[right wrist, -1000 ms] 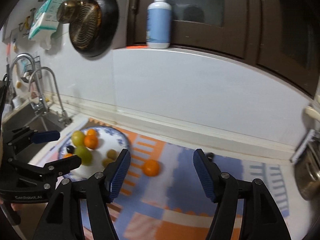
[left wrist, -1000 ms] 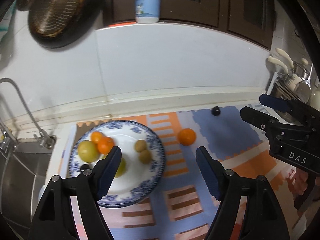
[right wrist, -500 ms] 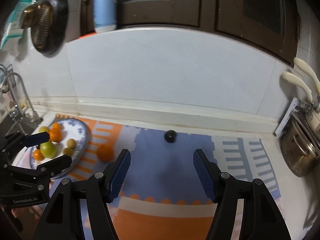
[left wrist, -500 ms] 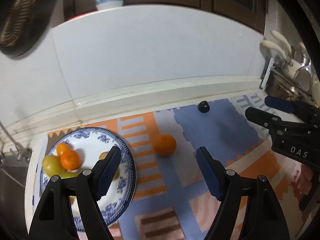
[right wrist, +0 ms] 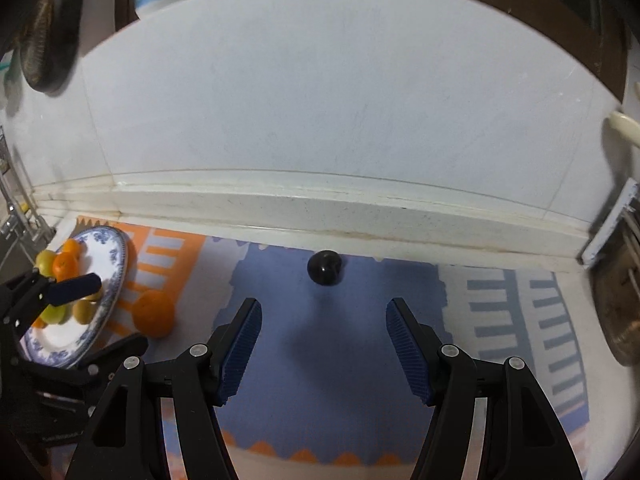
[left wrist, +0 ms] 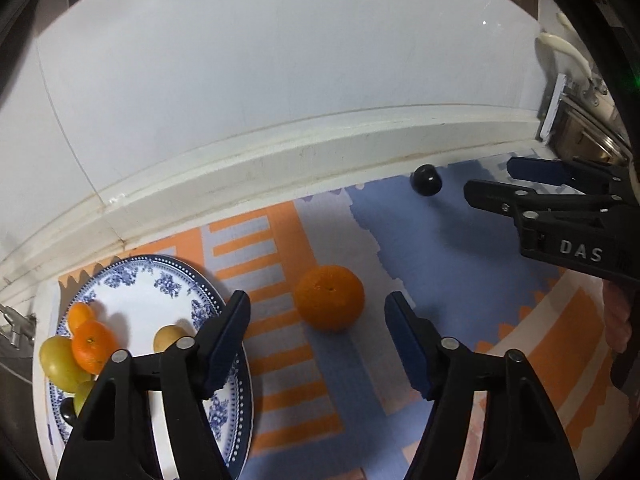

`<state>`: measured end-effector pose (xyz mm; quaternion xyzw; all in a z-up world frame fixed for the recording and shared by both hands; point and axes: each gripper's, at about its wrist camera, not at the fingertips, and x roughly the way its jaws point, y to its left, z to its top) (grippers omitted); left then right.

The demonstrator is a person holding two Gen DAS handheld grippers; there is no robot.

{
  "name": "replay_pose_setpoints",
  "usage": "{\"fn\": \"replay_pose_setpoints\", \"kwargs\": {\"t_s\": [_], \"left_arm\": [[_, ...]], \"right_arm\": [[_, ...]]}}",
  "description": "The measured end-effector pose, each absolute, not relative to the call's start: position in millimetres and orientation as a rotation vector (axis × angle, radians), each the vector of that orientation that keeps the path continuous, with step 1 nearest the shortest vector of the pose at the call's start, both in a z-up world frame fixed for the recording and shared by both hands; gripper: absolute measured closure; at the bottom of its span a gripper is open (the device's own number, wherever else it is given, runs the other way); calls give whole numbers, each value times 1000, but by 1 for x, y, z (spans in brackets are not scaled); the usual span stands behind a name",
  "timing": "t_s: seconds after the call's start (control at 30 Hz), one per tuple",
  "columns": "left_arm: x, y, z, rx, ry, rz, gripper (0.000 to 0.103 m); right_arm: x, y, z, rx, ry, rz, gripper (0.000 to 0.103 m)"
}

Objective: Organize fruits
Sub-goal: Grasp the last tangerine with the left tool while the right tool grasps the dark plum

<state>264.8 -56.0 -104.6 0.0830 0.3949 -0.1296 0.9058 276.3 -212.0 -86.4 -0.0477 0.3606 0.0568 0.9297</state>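
Note:
A loose orange (left wrist: 329,297) lies on the patterned mat, just ahead of my open, empty left gripper (left wrist: 318,336); it also shows in the right wrist view (right wrist: 154,313). A small dark fruit (right wrist: 324,267) lies near the back wall, ahead of my open, empty right gripper (right wrist: 323,342); it also shows in the left wrist view (left wrist: 426,180). A blue-and-white plate (left wrist: 168,292) at the left holds several small oranges and green and yellow fruits. The right gripper (left wrist: 532,184) shows at the right of the left wrist view.
A white backsplash ledge (right wrist: 320,208) runs along the back of the counter. Steel pots (right wrist: 624,296) stand at the right edge. A sink tap (right wrist: 16,220) is at the far left. A pan (right wrist: 48,36) hangs on the wall upper left.
Both grippers have moved right and closer to the counter. The orange now lies between the left fingers' line, the dark fruit ahead of the right. Both stay open.

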Motion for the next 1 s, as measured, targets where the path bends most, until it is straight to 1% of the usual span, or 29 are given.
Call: {"fn": "replay_pose_setpoints", "kwargs": {"t_s": [0.13, 0.2, 0.27, 0.3, 0.43, 0.5, 0.57, 0.63, 0.7, 0.83, 1.0], "left_arm": [[271, -59, -110, 172, 834, -275, 43], [274, -61, -111, 175, 841, -280, 44], [275, -62, -112, 178, 845, -283, 47], [278, -65, -114, 180, 850, -287, 48], [282, -66, -116, 181, 857, -292, 51], [283, -65, -117, 177, 866, -292, 55], [285, -65, -117, 165, 872, -302, 62], [286, -64, -117, 154, 876, -309, 63], [287, -64, -117, 159, 875, -309, 63], [286, -63, -113, 149, 860, -311, 63], [276, -55, -101, 123, 834, -315, 63]], "right_arm": [[297, -211, -99, -107, 769, 123, 41], [306, -212, -104, -96, 786, 124, 46], [318, -211, -109, -82, 802, 128, 47], [324, -210, -112, -77, 810, 134, 50], [340, -206, -121, -83, 839, 125, 55], [345, -203, -126, -95, 854, 121, 58], [349, -201, -129, -101, 858, 119, 62], [351, -199, -130, -104, 860, 121, 62], [353, -199, -132, -103, 863, 129, 73], [348, -198, -132, -89, 852, 143, 74], [320, -199, -121, -54, 823, 178, 74]]}}
